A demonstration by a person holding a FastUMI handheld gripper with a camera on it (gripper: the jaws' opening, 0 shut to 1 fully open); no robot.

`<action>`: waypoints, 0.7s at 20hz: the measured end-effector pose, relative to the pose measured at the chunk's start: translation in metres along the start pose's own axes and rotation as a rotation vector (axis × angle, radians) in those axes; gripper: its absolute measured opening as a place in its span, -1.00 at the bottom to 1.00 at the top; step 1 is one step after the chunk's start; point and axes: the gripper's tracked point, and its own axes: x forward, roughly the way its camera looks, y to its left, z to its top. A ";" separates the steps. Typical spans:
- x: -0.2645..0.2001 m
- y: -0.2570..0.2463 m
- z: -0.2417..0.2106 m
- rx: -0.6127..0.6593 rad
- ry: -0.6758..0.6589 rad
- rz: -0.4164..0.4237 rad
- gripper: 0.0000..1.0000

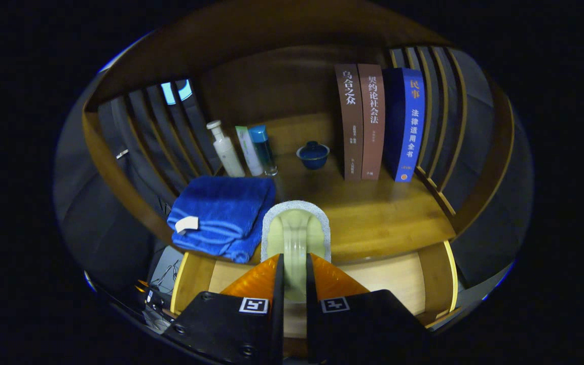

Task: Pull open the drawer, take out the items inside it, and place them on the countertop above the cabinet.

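While the gripper (294, 276) hangs over the open drawer (436, 276), its two fingers are clenched on the arched handle of a pale brush (296, 233), one finger on each side of that handle. The brush has a grey bristly rim and a rounded head. Its long axis runs straight ahead along the fingers, from near to far, and its far end reaches over the near edge of the countertop (383, 218).

Whether the brush touches the wood or is held just above it, I cannot tell.

What the coming move turns on is this: the free patch of countertop lies ahead of the brush and to its right. To the left, a folded blue towel (221, 215) lies touching or just beside the brush head, so there is no room that way. Further off stand three bottles (244, 149) at the far left, a small blue cup (313, 154) near the middle, and three upright books (380, 126) at the far right, all well apart from the brush.

Judging by this, the brush is out of the drawer and near its place; a short push forward and slightly right, then a lowering and a release, would set it down clear of the towel. The drawer floor in sight on the right looks bare, though the fingers hide its middle.
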 end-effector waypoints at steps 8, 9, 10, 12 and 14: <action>0.069 -0.013 0.017 0.025 0.097 -0.013 -0.54; 0.074 -0.014 0.021 0.029 0.096 -0.013 -0.54; 0.080 -0.016 0.023 0.023 0.098 -0.023 -0.54; 0.090 -0.017 0.024 0.002 0.101 -0.027 -0.54; 0.096 -0.013 0.027 -0.003 0.098 -0.017 -0.54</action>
